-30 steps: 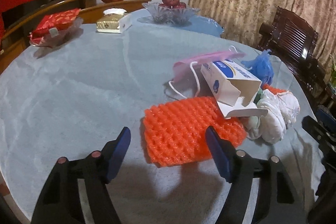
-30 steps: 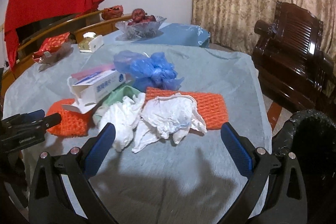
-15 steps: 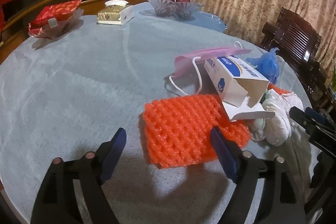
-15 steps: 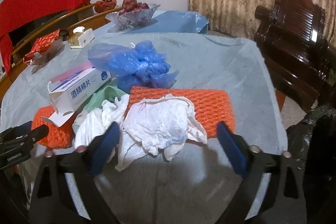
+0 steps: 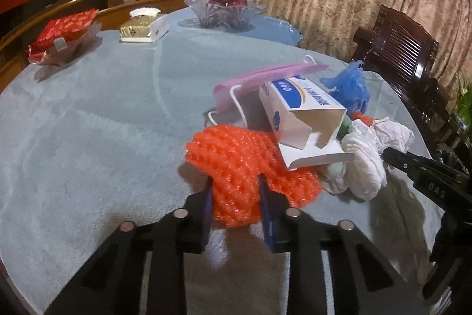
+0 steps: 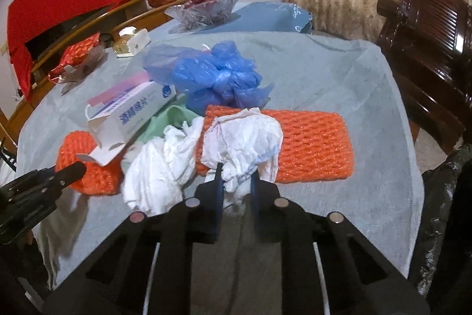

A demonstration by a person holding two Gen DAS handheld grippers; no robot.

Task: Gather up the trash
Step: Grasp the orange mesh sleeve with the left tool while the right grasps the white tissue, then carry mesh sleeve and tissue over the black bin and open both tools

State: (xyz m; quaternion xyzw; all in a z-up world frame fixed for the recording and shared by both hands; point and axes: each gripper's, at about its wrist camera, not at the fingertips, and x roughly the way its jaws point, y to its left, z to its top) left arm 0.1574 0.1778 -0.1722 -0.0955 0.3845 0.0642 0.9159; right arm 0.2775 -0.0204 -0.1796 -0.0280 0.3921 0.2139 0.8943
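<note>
Pinched by the just-closed left gripper (image 5: pixel 234 197), an orange foam fruit net (image 5: pixel 244 164) on the table could drag the white cardboard box (image 5: pixel 301 120) resting on it. Clamped likewise by the right gripper (image 6: pixel 236 185), a crumpled white tissue (image 6: pixel 244 140) could tear free.

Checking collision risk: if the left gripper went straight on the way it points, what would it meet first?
The left gripper, jaws just closed on the orange foam net, would probably push that net into the open white box behind it.

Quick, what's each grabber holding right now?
Left gripper: jaws just closed, pinching the orange foam net.
Right gripper: jaws just closed, pinching the crumpled white tissue.
</note>
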